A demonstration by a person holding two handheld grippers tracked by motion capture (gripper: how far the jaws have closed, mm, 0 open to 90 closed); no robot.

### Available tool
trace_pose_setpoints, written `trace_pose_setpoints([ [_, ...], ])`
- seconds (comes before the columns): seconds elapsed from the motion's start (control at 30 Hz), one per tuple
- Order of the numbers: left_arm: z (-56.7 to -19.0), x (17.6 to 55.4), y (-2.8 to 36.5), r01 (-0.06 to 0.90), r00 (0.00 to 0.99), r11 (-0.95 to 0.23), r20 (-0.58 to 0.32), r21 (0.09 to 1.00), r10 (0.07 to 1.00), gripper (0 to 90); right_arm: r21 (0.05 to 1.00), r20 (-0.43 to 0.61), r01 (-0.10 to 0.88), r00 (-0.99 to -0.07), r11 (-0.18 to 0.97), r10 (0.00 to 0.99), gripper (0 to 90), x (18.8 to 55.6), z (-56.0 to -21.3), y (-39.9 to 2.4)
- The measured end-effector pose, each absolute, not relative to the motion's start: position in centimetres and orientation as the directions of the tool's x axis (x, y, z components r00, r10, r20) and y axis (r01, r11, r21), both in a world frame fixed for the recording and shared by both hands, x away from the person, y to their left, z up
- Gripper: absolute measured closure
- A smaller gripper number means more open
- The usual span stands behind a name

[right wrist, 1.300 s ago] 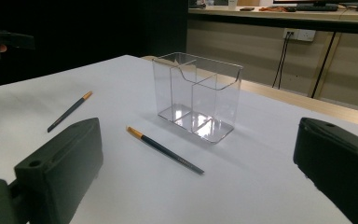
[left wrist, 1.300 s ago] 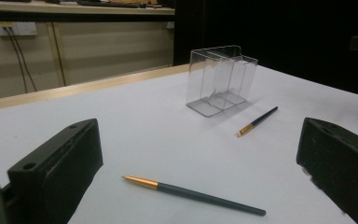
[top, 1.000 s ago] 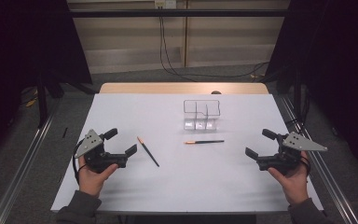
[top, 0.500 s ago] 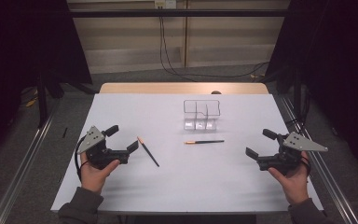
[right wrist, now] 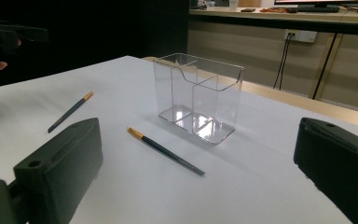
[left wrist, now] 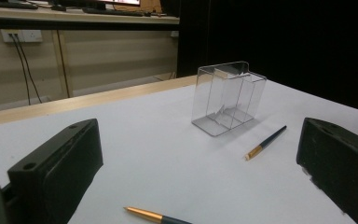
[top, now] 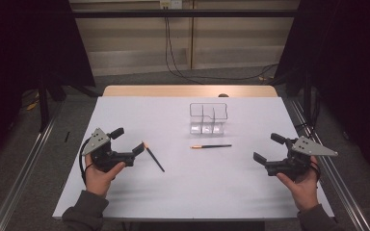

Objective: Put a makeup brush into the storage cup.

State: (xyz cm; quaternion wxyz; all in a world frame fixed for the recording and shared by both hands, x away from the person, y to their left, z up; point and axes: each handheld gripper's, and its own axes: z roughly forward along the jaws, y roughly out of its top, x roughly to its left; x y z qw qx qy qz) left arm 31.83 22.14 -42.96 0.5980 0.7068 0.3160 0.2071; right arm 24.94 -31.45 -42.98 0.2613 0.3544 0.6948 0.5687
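A clear plastic organizer (top: 208, 118) with several compartments stands empty on the white table (top: 183, 197), past the middle. Two dark pens with gold tips lie in front of it. One pen (top: 211, 146) lies crosswise just below the organizer. The other pen (top: 153, 157) lies slanted to the left. My left gripper (top: 128, 139) is open and held low, its near jaw close beside the slanted pen's gold tip. My right gripper (top: 269, 148) is open at the right, apart from both pens. In the left gripper view the slanted pen (left wrist: 156, 216) lies between the jaws, near the bottom edge.
The organizer (right wrist: 198, 95) and the crosswise pen (right wrist: 165, 150) lie ahead of the right gripper's jaws, with the other hand's gripper (right wrist: 9, 35) far off. A wooden table edge (top: 188, 90) runs along the back. Metal rails (top: 24, 168) flank the table.
My left gripper has shifted slightly right and forward, closer to the slanted pen. The right gripper and both pens have stayed in place.
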Motion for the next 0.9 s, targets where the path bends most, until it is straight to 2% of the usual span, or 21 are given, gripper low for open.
trace_pose_setpoints([
  [0.13, -43.0, 32.1, 21.8, 0.21, 0.704, -0.048, -0.117, 0.976, 0.701, 0.0, 0.974, 0.042, 0.201, -0.612, 0.104, 0.79, 0.5, 25.0, -43.0, -31.4],
  [0.9, -43.0, 34.0, 19.9, 0.206, 0.705, -0.036, -0.123, 0.978, 0.699, 0.2, 0.975, 0.036, 0.196, -0.616, 0.108, 0.787, 0.5, 25.0, -43.0, -31.5],
])
